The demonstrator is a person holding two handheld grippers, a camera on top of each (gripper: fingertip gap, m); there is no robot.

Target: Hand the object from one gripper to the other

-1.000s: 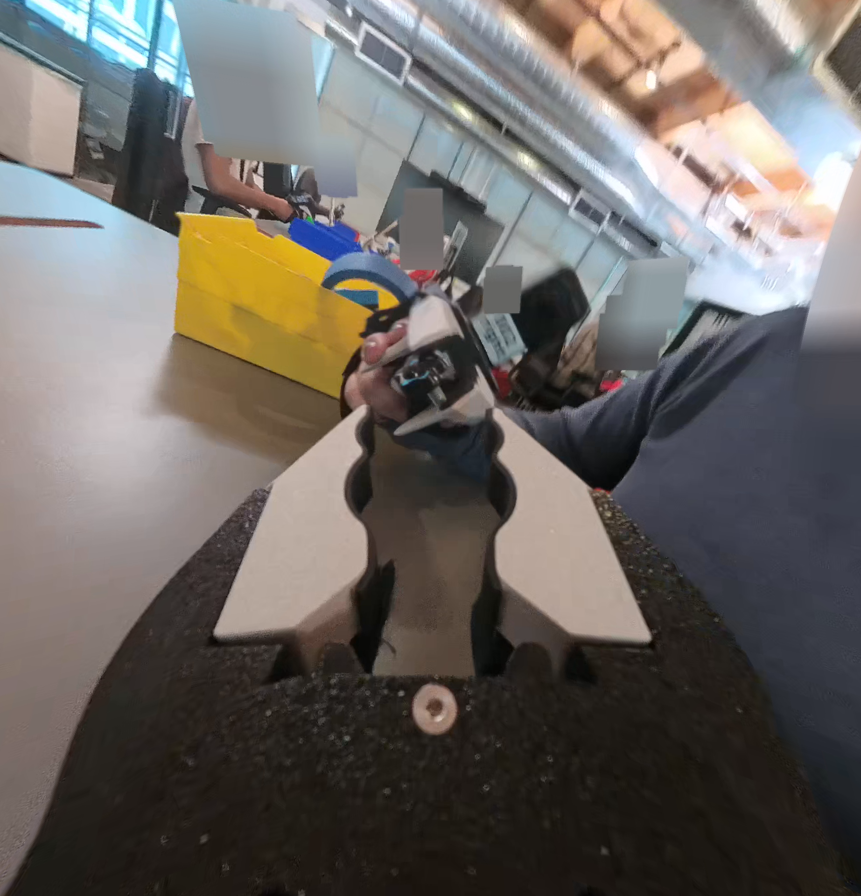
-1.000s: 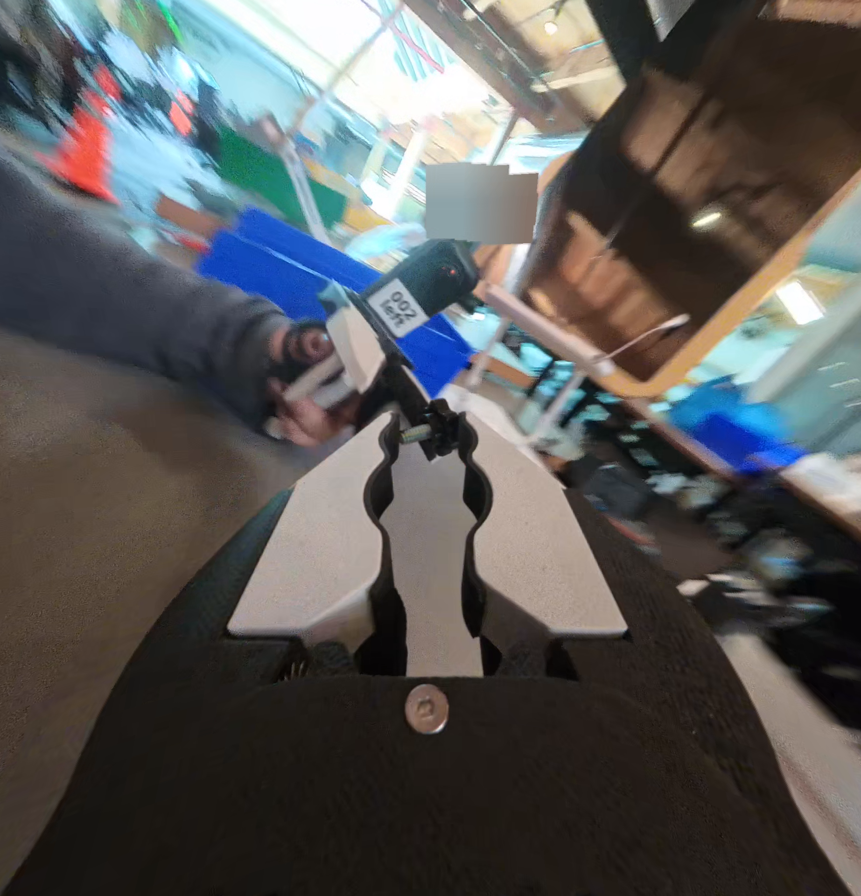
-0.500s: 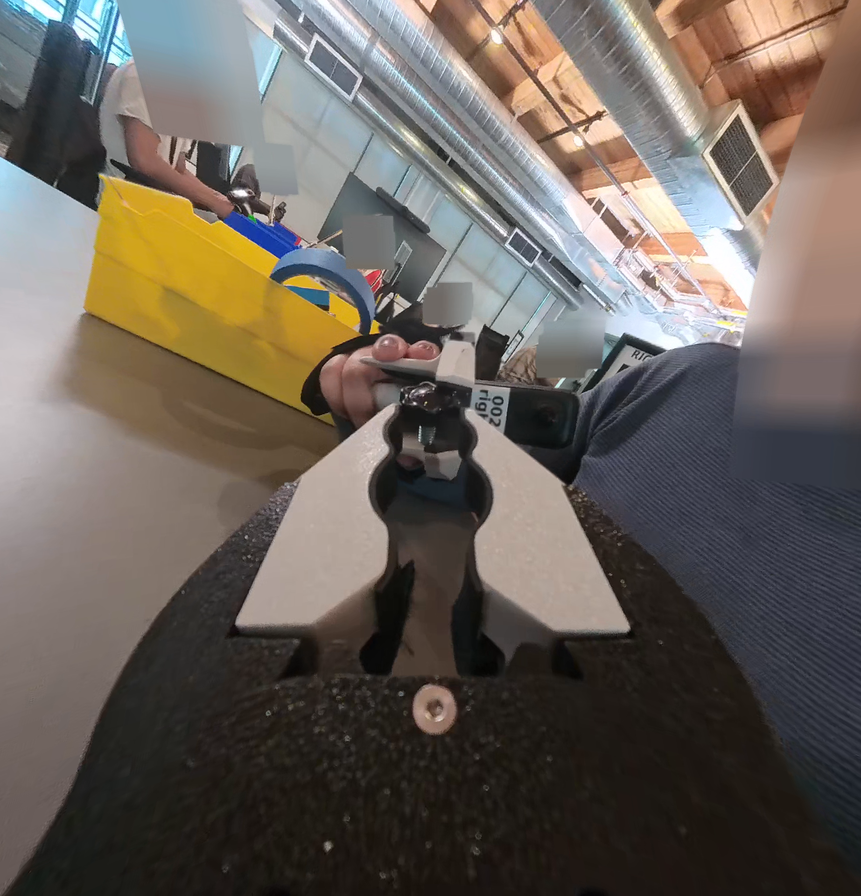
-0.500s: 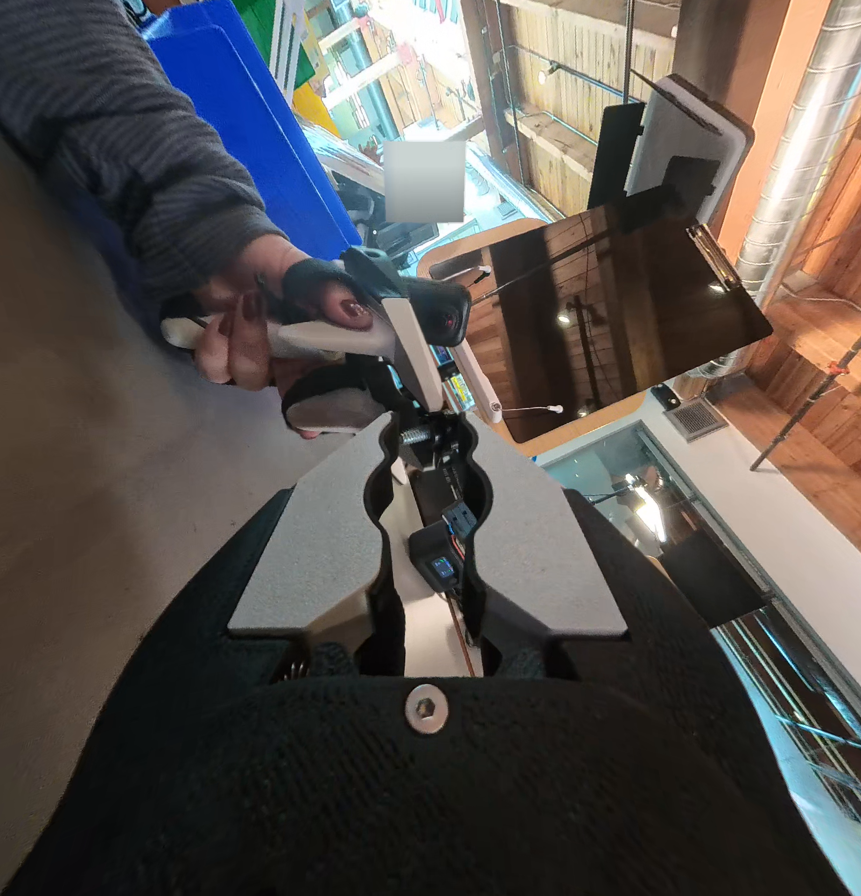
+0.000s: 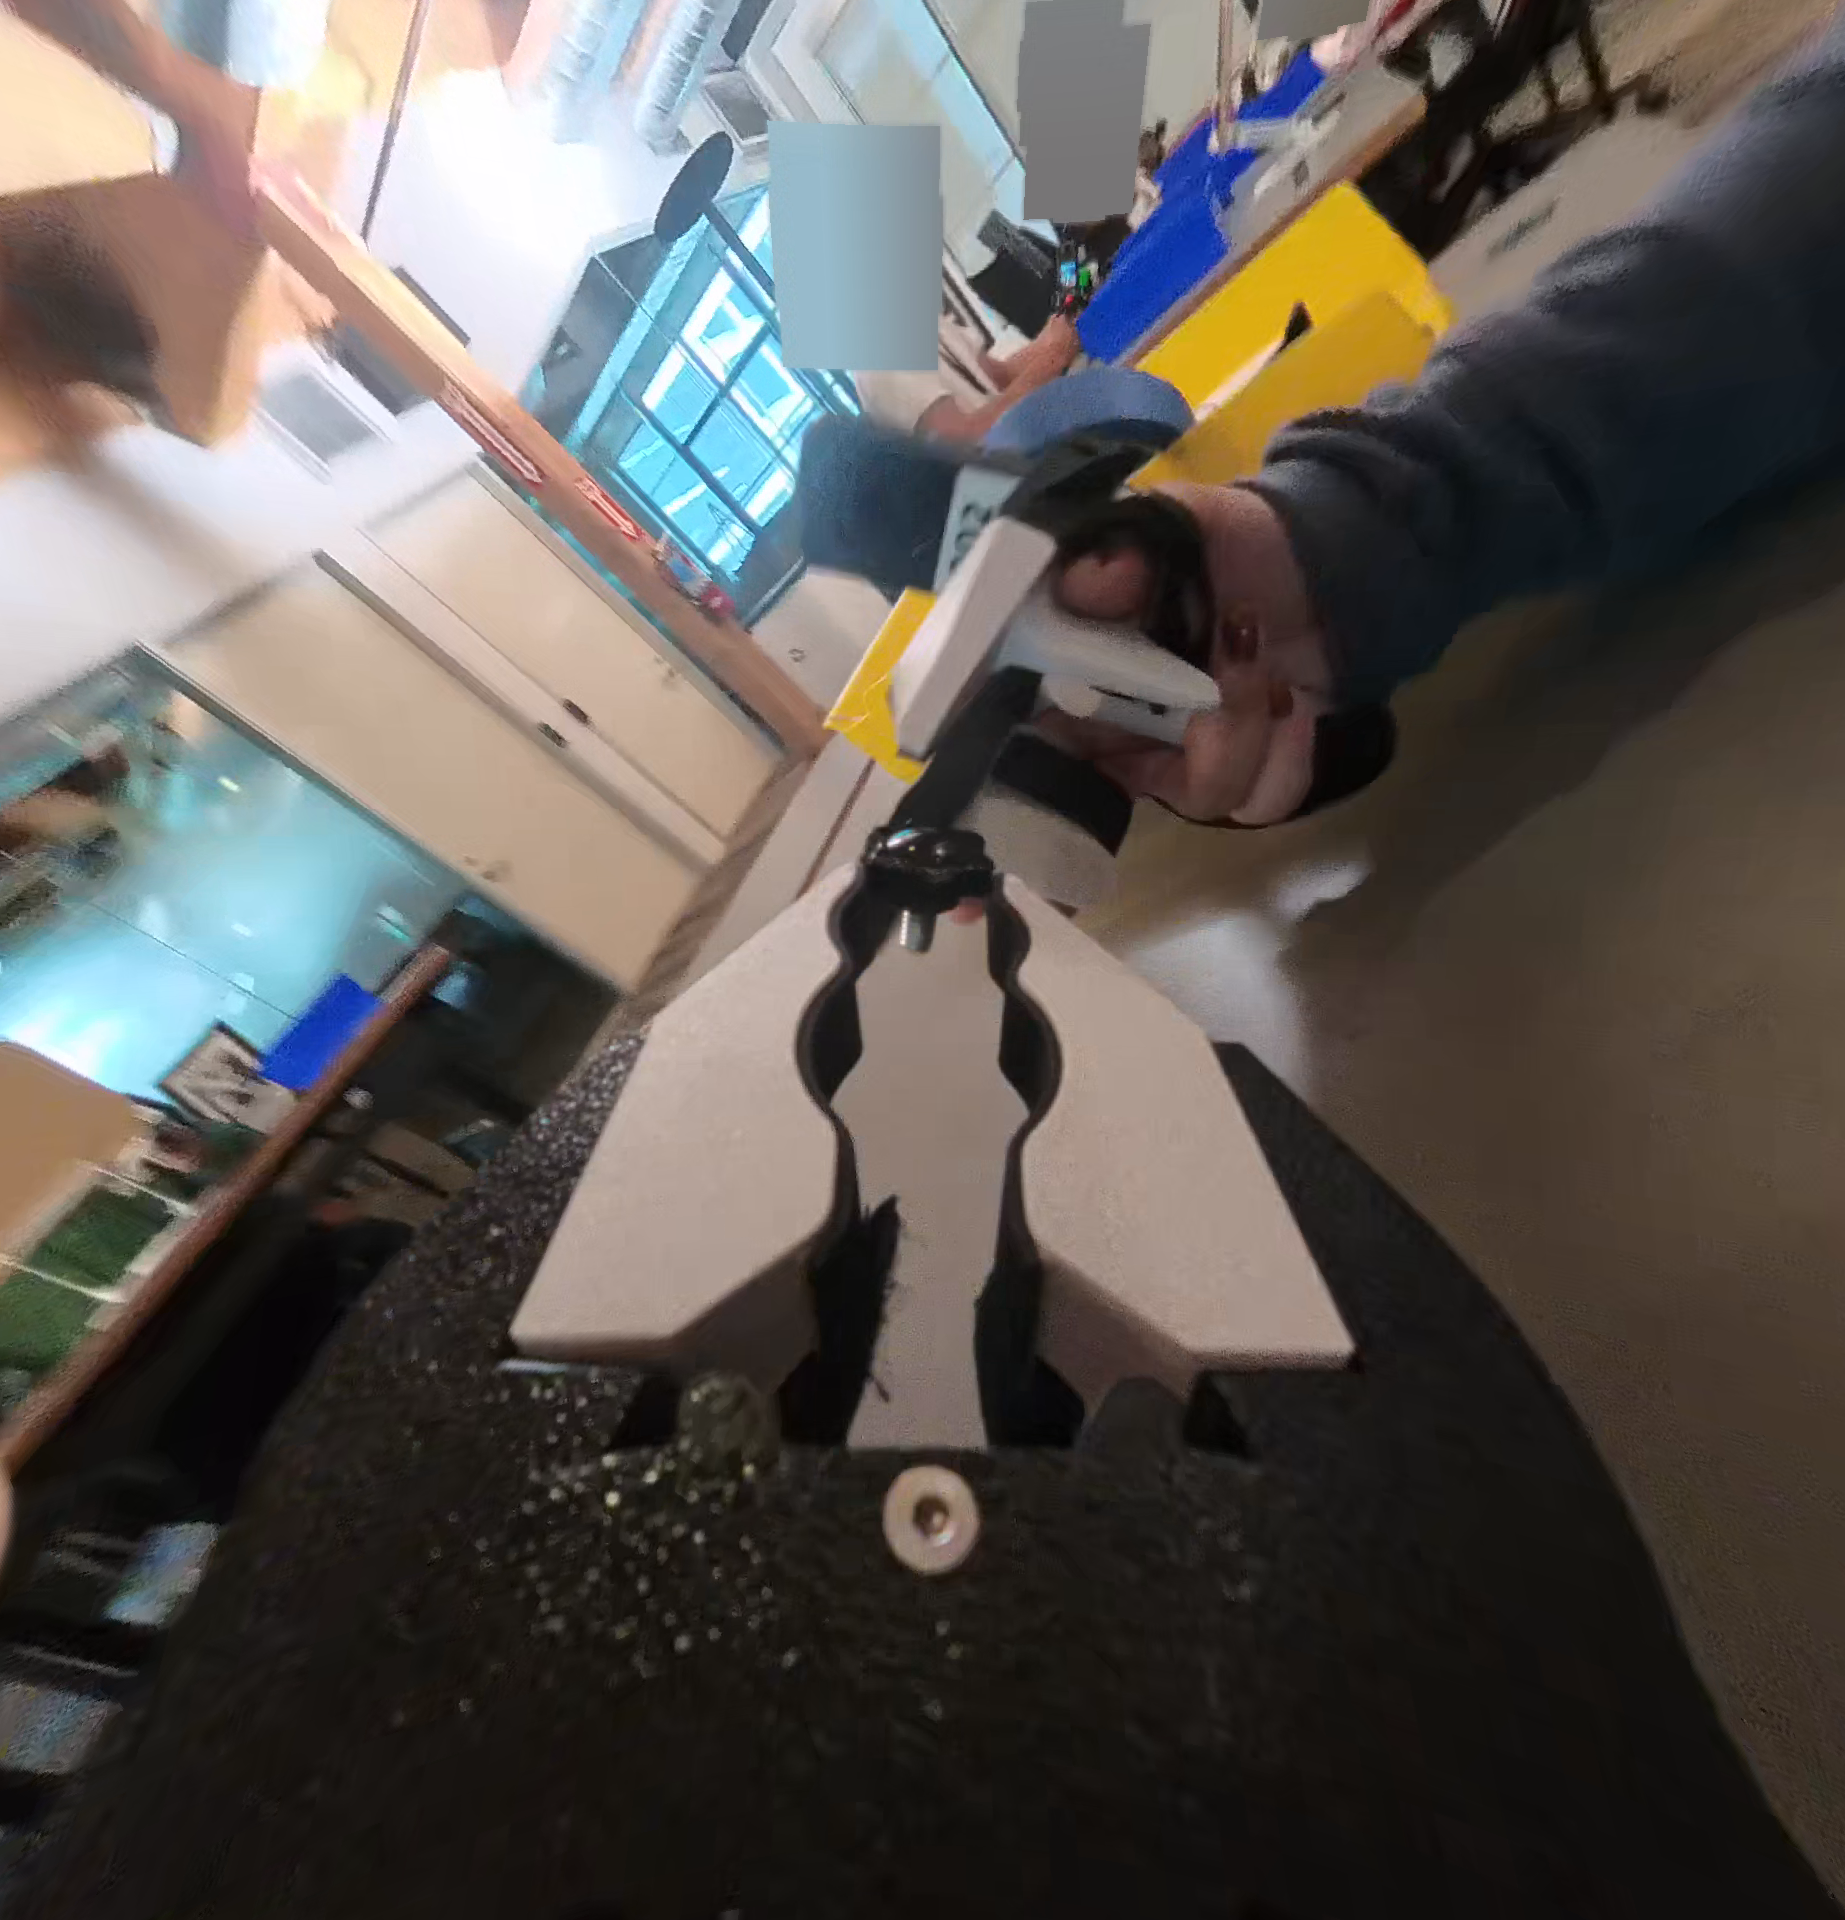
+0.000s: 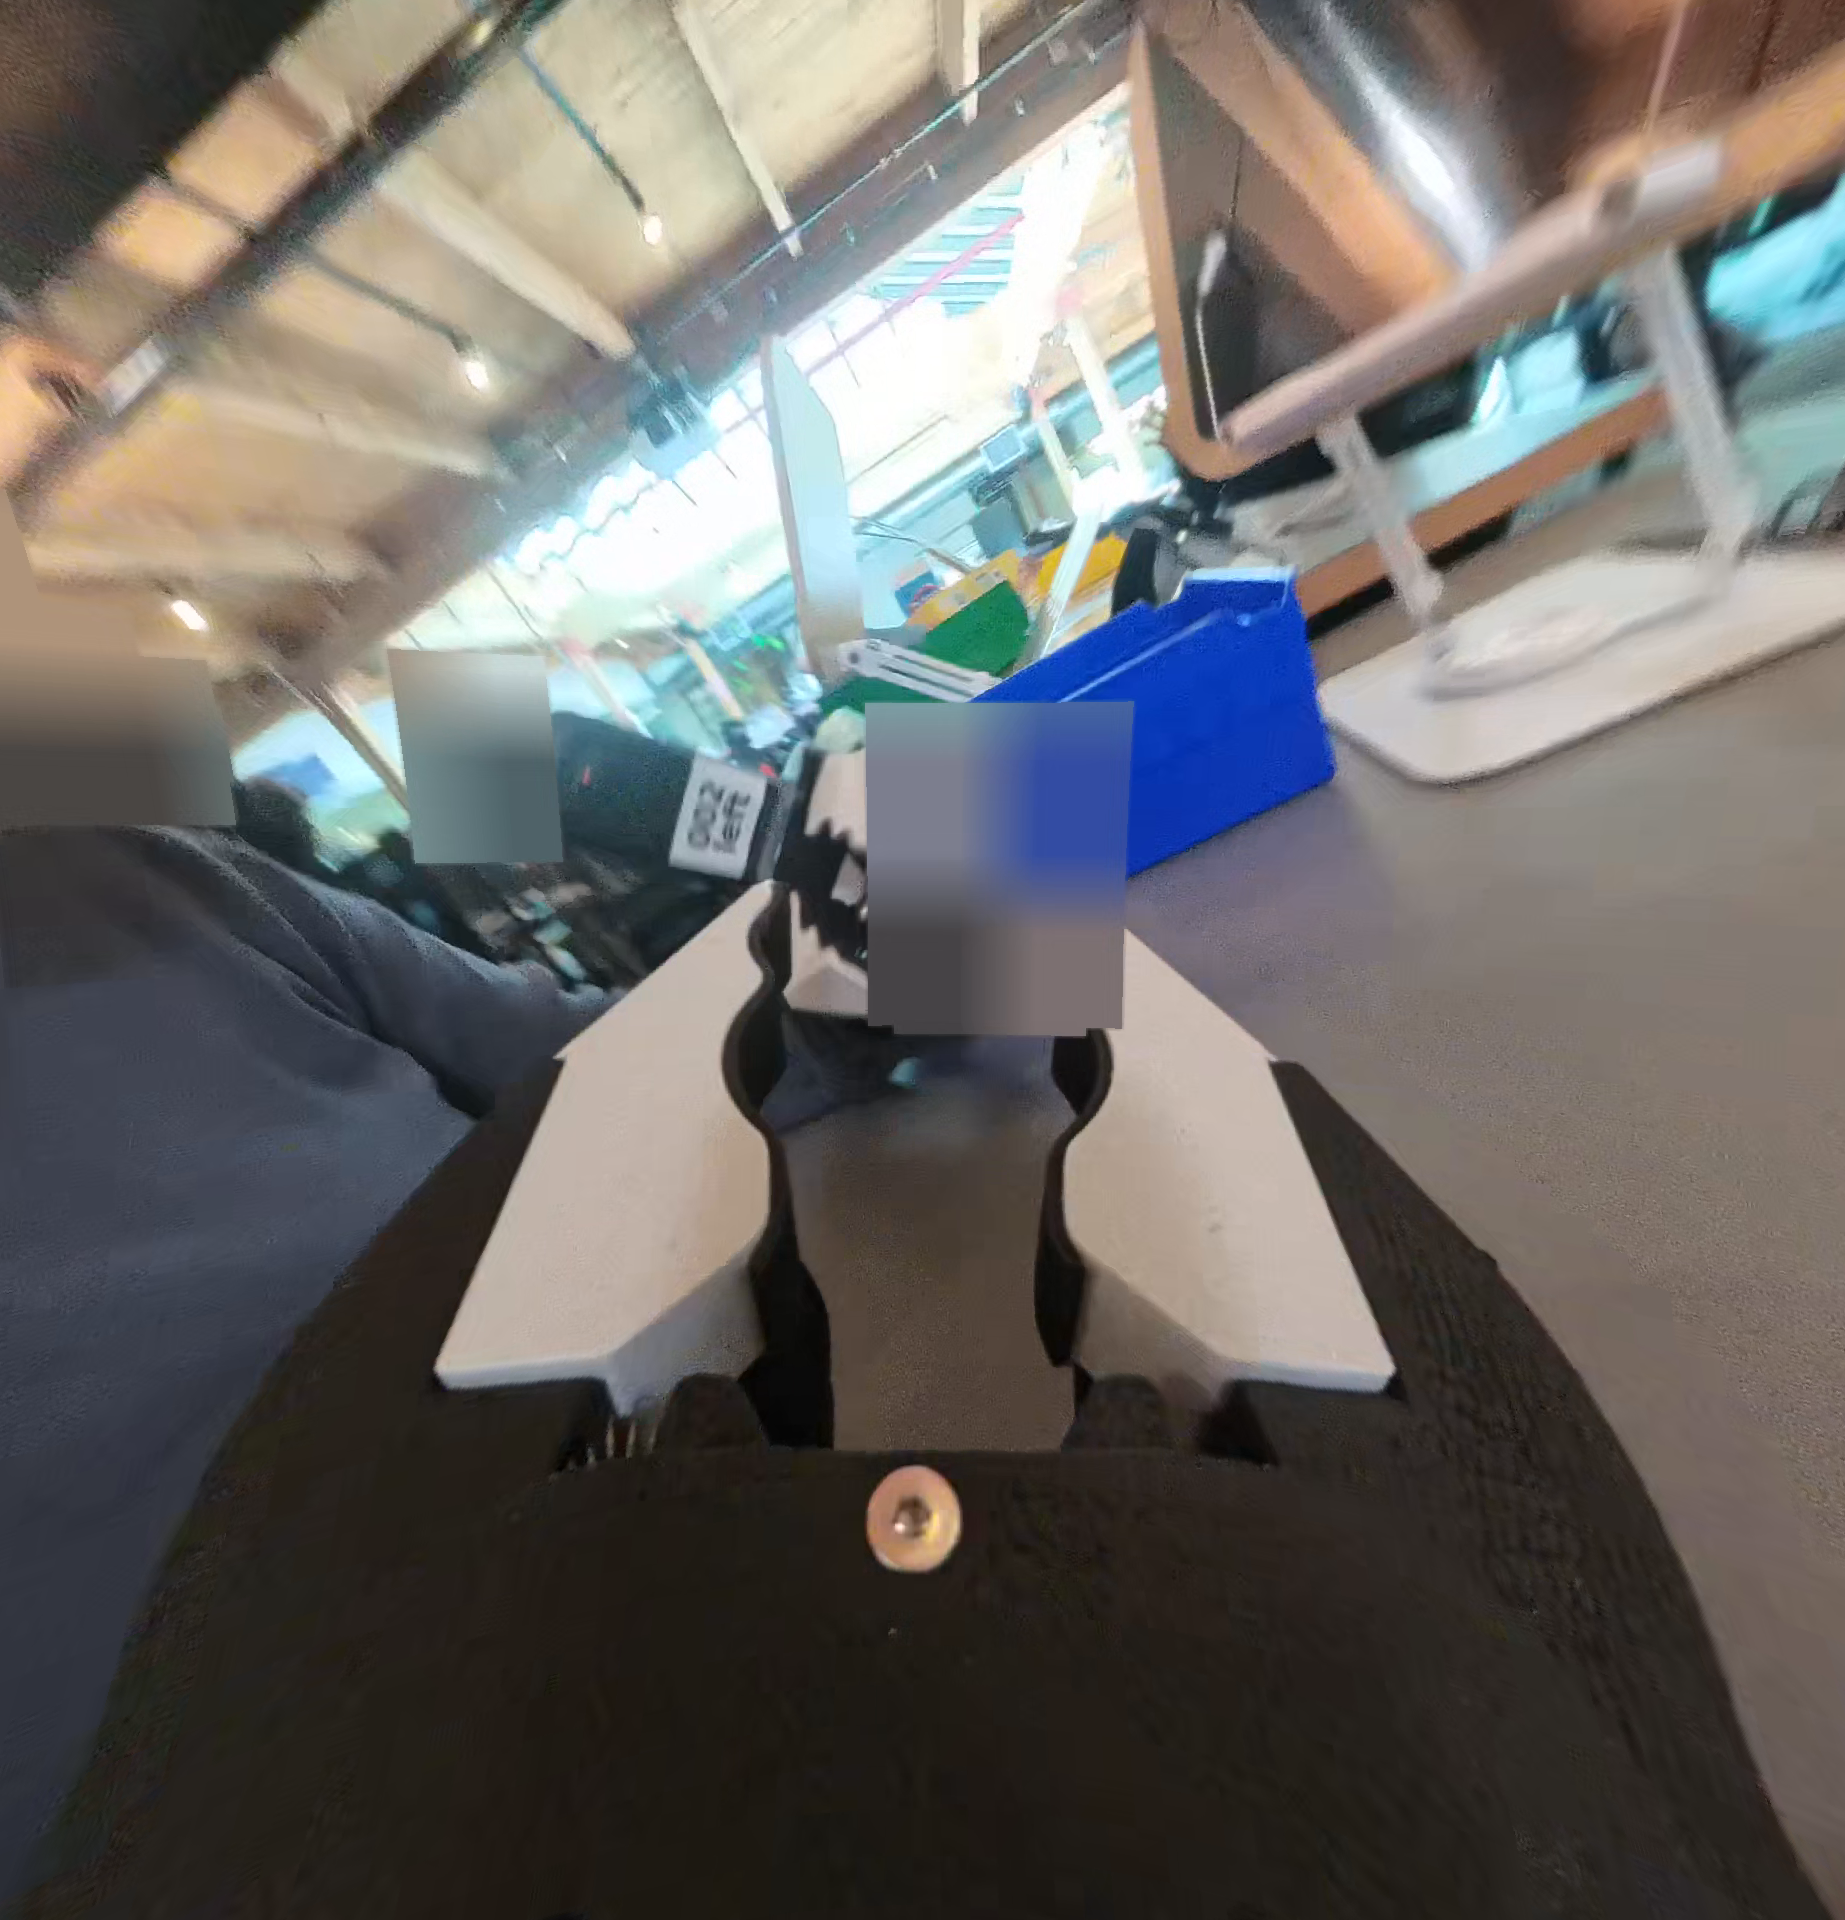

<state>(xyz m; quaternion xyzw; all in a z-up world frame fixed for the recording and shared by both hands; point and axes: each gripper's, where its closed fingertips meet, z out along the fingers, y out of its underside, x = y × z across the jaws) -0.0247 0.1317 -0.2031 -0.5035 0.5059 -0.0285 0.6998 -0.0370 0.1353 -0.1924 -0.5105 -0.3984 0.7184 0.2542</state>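
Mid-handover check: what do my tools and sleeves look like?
Both the left tool and right tool have pale grey wedge-shaped fingers with wavy black inner edges, on a rough black base with one silver screw. The left carries a white sticker. The sleeve is grey-blue knit.

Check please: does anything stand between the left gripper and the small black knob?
Nothing visible does. The left gripper is already shut on the black knob, right at its tips. The right gripper is open close by.

Matt grey table, glossy plastic bin
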